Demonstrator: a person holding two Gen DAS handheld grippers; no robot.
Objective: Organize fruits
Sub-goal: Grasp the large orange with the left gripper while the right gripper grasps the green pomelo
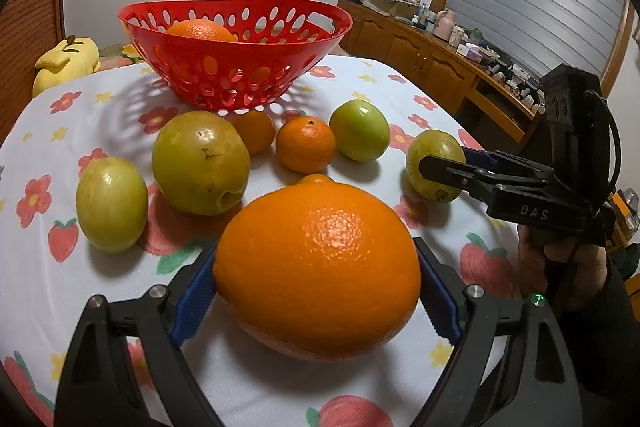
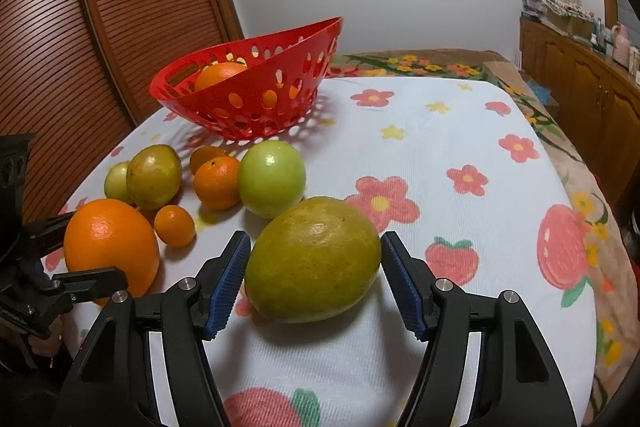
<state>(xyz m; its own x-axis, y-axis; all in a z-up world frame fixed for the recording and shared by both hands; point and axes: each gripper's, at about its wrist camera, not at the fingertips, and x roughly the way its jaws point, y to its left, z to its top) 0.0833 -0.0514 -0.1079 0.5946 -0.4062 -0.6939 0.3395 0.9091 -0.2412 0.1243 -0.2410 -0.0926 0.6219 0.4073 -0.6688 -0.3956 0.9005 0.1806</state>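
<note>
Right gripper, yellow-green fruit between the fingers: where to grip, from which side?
Probably grip the yellow-green fruit across its widest middle, coming in low and level from the near side as the right gripper is now. It lies on its side on the tablecloth, long axis across the jaws, so both ends meet the open pads.

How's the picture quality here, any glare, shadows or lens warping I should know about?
Left wrist view: a bright glare spot on the large orange, a hole-patterned shadow beside the red basket, the table edge bowed by the fisheye, dark corners. Right wrist view: a soft highlight on the yellow-green fruit, a small one on the green fruit, the louvred door curved, everything reasonably sharp.
</note>
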